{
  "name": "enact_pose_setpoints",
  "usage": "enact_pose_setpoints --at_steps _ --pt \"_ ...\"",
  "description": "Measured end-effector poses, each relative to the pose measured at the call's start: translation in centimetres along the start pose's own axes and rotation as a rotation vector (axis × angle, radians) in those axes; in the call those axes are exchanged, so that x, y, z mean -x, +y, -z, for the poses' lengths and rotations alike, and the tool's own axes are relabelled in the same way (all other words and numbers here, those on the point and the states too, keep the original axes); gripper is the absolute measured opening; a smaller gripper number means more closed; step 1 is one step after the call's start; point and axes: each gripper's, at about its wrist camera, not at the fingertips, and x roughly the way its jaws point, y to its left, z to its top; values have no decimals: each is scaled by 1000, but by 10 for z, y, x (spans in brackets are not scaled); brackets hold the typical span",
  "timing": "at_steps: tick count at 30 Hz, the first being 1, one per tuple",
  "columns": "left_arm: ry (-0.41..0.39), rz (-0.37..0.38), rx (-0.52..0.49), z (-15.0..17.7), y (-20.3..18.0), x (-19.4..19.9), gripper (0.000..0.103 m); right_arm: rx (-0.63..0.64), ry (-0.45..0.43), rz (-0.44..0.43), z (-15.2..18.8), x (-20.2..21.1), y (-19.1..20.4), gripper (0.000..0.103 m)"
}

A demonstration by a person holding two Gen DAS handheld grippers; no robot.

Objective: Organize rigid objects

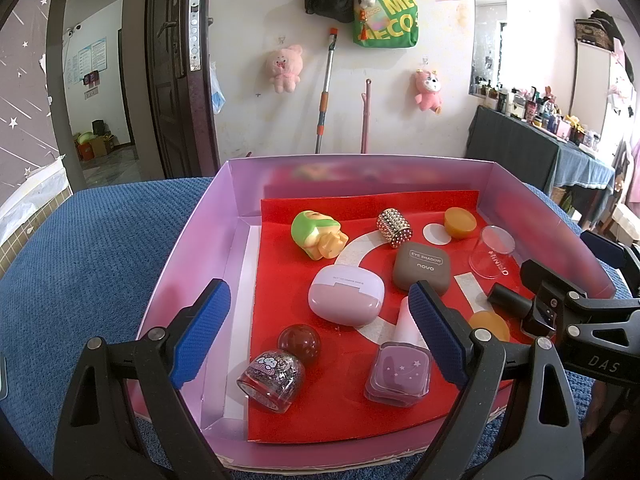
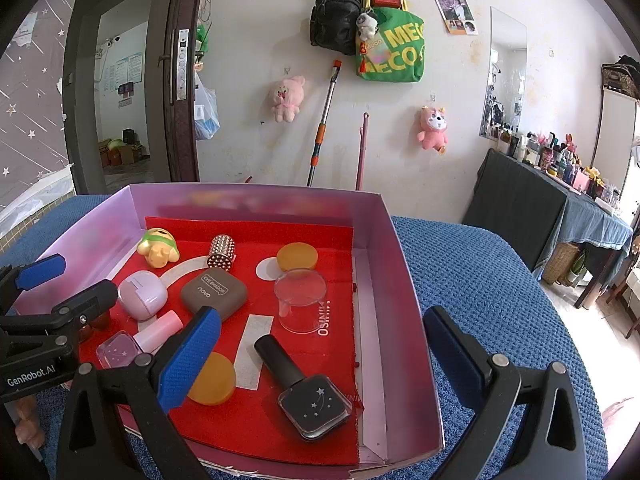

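Observation:
A pink box (image 1: 188,248) (image 2: 404,280) lined with red paper holds small rigid items. Among them are a green and yellow toy (image 1: 316,236) (image 2: 158,249), a studded cylinder (image 1: 395,227) (image 2: 221,255), a brown eye shadow case (image 1: 423,267) (image 2: 214,290), a pink earbud case (image 1: 346,296) (image 2: 142,294), a clear cup (image 1: 491,257) (image 2: 301,300), amber discs (image 1: 460,222) (image 2: 212,378), a purple nail polish bottle (image 1: 398,372) (image 2: 120,350), a black nail polish bottle (image 2: 308,396) and a glitter bottle (image 1: 272,376). My left gripper (image 1: 318,334) hangs open above the box's near left. My right gripper (image 2: 320,364) is open over the near right, empty.
The box rests on a blue textured cloth (image 1: 80,264) (image 2: 500,304). Behind it stands a white wall with hanging plush toys (image 1: 283,67), bags (image 1: 386,12) and mop handles (image 1: 326,92). A dark door (image 1: 176,64) is at the left, a cluttered side table (image 1: 552,136) at the right.

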Motion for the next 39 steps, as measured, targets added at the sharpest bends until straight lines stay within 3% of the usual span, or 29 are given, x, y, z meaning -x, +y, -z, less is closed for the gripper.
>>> enact_pose_setpoints --at_steps 39 --pt "0 1 0 -1 0 1 91 4 5 3 5 0 -4 103"
